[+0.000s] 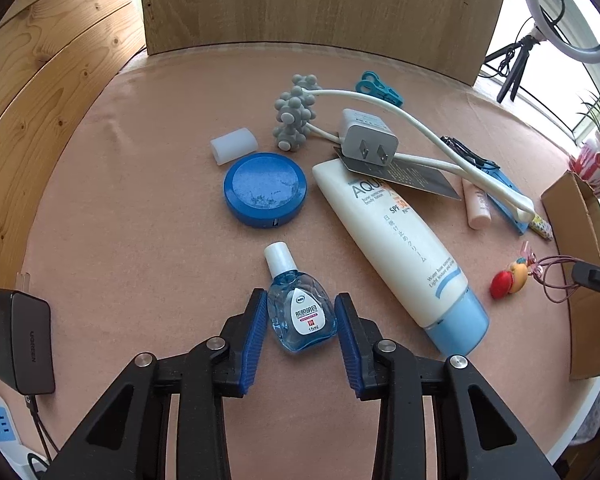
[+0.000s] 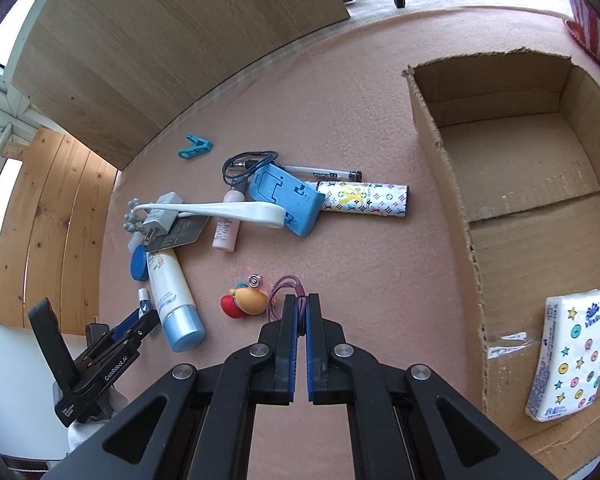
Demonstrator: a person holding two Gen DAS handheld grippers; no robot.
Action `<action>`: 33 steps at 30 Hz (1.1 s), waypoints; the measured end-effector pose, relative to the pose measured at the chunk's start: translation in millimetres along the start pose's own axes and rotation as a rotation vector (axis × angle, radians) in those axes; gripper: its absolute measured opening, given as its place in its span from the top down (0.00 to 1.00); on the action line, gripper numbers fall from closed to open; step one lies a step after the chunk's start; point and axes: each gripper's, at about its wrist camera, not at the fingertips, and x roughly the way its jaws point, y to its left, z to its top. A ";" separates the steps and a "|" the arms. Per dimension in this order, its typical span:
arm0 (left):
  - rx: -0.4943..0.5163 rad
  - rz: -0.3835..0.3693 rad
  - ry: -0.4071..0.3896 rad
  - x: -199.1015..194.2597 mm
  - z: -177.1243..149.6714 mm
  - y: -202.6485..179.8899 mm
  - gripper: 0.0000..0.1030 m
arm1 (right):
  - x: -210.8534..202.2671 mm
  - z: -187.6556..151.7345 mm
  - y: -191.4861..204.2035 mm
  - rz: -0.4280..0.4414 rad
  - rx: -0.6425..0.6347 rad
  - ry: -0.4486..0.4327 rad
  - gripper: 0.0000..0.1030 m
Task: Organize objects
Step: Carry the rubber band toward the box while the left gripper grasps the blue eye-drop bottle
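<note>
A small blue eye-drop bottle (image 1: 300, 312) with a white cap lies on the pink table cover. My left gripper (image 1: 301, 295) is open, its blue pads close on either side of the bottle's body. In the right wrist view my right gripper (image 2: 302, 299) is shut on the purple cord (image 2: 286, 282) of a red and orange charm (image 2: 244, 302), which rests on the cover just left of the fingertips. The open cardboard box (image 2: 432, 128) stands to the right, with a patterned tissue pack (image 2: 568, 356) inside.
Beyond the bottle lie a blue round compact (image 1: 265, 189), a white sunscreen tube (image 1: 400, 248), a grey knobbed massager (image 1: 294, 114), a white charger plug (image 1: 368, 136) and a teal clip (image 1: 378, 88). A black power adapter (image 1: 24, 340) sits at the left edge.
</note>
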 end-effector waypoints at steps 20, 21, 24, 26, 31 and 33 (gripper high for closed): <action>-0.032 -0.012 -0.003 -4.2 -7.0 2.7 0.64 | -70.1 2.5 35.0 0.201 -0.078 -0.097 0.97; -0.030 -0.011 -0.003 -4.1 -6.7 2.3 0.64 | -75.0 3.5 38.2 0.208 -0.084 -0.105 0.97; -0.031 -0.013 -0.006 -3.7 -6.6 2.7 0.64 | -73.1 6.1 41.7 0.158 -0.109 -0.122 0.97; -0.032 -0.011 -0.004 -3.6 -5.4 2.1 0.64 | -53.7 7.8 38.3 0.054 -0.127 -0.087 0.97; -0.031 -0.020 -0.004 -5.5 -7.3 2.9 0.64 | -43.6 4.8 15.6 0.081 -0.059 -0.071 0.97; -0.038 -0.025 -0.004 -7.2 -7.7 3.9 0.64 | -45.8 4.3 7.4 0.093 -0.039 -0.066 0.97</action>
